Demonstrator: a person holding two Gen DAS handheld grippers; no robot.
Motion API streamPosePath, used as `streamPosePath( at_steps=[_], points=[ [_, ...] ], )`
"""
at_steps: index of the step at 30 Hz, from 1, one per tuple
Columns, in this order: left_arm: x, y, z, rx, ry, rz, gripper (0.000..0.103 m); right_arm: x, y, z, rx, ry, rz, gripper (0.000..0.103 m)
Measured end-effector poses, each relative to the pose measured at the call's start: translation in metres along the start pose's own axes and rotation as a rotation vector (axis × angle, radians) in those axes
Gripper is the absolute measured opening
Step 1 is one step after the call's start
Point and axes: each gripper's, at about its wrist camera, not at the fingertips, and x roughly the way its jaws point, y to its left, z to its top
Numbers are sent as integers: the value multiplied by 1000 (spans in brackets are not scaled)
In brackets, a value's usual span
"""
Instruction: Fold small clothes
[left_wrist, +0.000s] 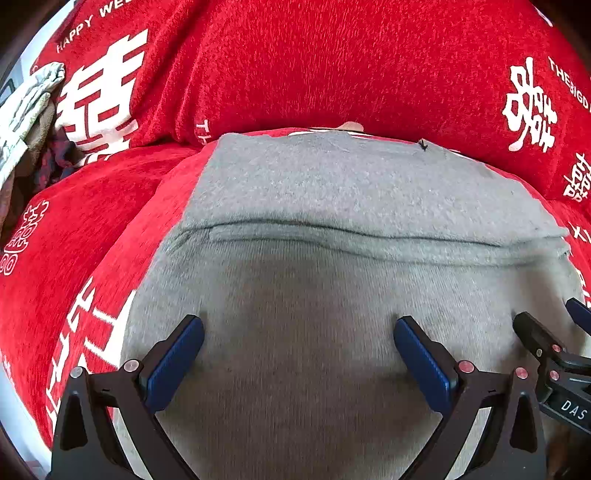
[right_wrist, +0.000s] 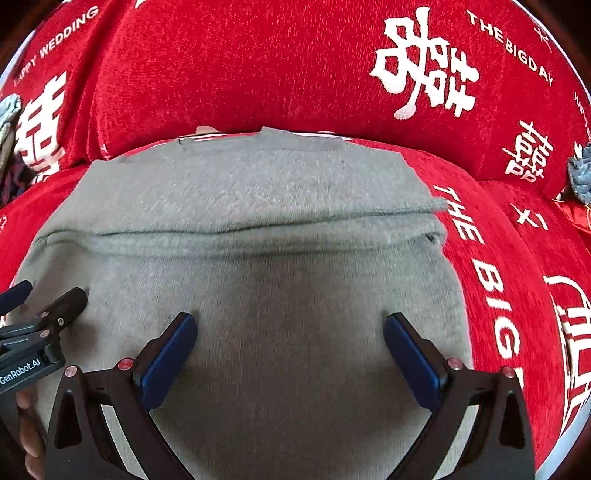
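A grey knit garment (left_wrist: 332, 206) lies flat on a red sofa seat (left_wrist: 92, 221), folded over itself with a layered edge running across its middle. The same grey garment (right_wrist: 258, 192) fills the right wrist view. My left gripper (left_wrist: 298, 332) hovers open over the near half of the cloth, nothing between its blue pads. My right gripper (right_wrist: 290, 328) is open too, just above the cloth's right part. Each gripper shows at the other view's edge: the right one (left_wrist: 554, 350) and the left one (right_wrist: 44, 317).
The red sofa backrest (right_wrist: 258, 66) with white lettering rises right behind the garment. A pile of other clothes (left_wrist: 26, 122) sits at the far left. A small grey-blue cloth (right_wrist: 581, 173) lies at the right edge. A hand (right_wrist: 27, 435) holds the left gripper.
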Motion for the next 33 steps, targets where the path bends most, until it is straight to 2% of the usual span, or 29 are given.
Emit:
streamPosePath(
  at_steps=[8,18,21,26,33],
  points=[
    [-15,-1,-22,-6,-37,6,103,-17,-1,-23,-13,-43,5,101],
    [-47,0,-68,3,-120,10,103,-44,-6,-64,-39,-139,22,101],
    [-55,5,-82,-38,-102,-32,103,-54,-7,-79,-72,-149,32,101],
    [-72,-1,-113,11,-121,-31,103,-70,-11,-106,-101,-159,59,101],
    [-84,0,-144,30,-48,-70,103,-88,-17,-138,-146,-146,77,101]
  ],
)
